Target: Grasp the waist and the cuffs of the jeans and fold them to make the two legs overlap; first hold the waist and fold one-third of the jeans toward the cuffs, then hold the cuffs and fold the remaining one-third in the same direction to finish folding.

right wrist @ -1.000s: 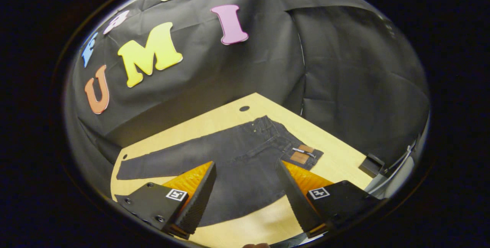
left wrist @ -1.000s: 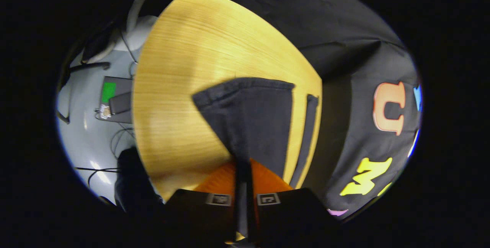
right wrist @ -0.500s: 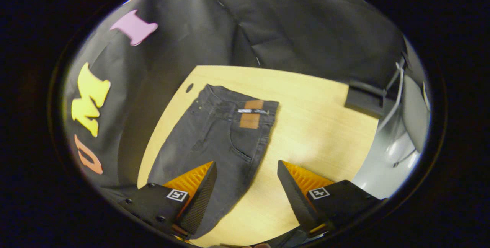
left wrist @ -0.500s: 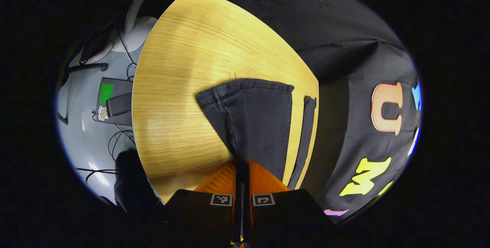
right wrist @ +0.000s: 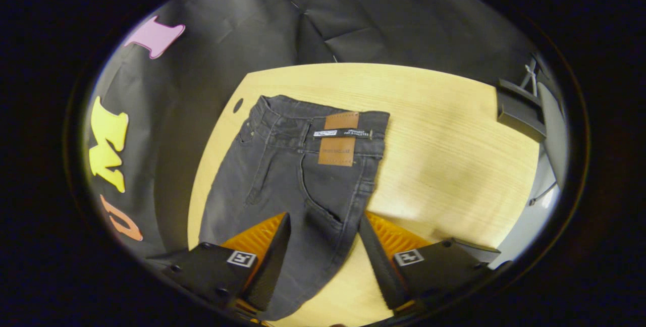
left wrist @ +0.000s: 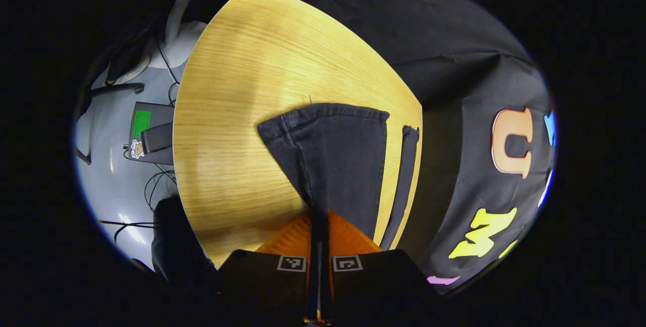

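The table [left wrist: 237, 115] is big, made of light wood, and it holds the jeans [right wrist: 292, 175]. In the right gripper view the dark jeans lie flat on the table, close to the table edge by the black cloth wall [right wrist: 378, 9]. The waist [right wrist: 323, 115] is at the far end. A brown patch [right wrist: 339, 138] sits on the waist, and a small white tag [right wrist: 333, 133] crosses the patch. A small dark hole [right wrist: 237, 105] in the table is just beside the waist corner.

In the left gripper view one leg of the jeans runs up from the fingers to its cuff [left wrist: 328, 112], which lies on the table. The other leg [left wrist: 404, 180] shows as a thin dark strip next to it, near the table edge.

Past the table, on the gray floor [left wrist: 113, 185], there are a dark box with a green patch [left wrist: 149, 132] and some thin cables [left wrist: 159, 188].

The left gripper [left wrist: 318, 261] has its fingers pressed together, pinching the jeans leg between them. The right gripper [right wrist: 323, 246] has its fingers spread wide, with the hip part of the jeans between them, and I cannot tell if they touch the jeans.
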The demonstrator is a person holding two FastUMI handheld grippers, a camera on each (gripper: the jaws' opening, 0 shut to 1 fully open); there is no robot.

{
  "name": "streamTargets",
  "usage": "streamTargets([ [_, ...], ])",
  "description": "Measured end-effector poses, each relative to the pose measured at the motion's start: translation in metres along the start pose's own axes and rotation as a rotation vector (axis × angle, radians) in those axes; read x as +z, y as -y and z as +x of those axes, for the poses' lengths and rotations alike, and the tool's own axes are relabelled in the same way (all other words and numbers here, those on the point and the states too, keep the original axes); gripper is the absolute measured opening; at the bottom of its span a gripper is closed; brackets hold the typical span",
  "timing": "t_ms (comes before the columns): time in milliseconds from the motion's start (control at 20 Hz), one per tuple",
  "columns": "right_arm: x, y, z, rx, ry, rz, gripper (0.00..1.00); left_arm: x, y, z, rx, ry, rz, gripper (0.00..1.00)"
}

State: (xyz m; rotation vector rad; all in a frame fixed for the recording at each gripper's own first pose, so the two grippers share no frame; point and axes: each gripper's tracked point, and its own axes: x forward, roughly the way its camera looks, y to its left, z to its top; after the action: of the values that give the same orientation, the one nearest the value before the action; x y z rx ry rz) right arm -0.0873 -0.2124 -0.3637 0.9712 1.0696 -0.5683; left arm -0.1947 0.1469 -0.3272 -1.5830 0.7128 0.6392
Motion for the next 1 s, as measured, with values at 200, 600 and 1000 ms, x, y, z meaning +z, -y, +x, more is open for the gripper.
streamTargets([
  [200, 0.004, 0.006, 0.008, 0.001, -0.001, -0.005, 0.07, 0.0, 0.0, 0.0, 0.011, 0.003, -0.001, 0.05],
  [600, 0.014, -0.015, -0.015, 0.103, 0.022, 0.04, 0.05, 0.004, 0.016, -0.004, 0.086, 0.013, 0.07, 0.04],
  [1000, 0.054, -0.138, -0.053, 0.339, 0.087, 0.039, 0.06, 0.01, 0.135, 0.009, -0.029, 0.015, 0.21, 0.04],
])
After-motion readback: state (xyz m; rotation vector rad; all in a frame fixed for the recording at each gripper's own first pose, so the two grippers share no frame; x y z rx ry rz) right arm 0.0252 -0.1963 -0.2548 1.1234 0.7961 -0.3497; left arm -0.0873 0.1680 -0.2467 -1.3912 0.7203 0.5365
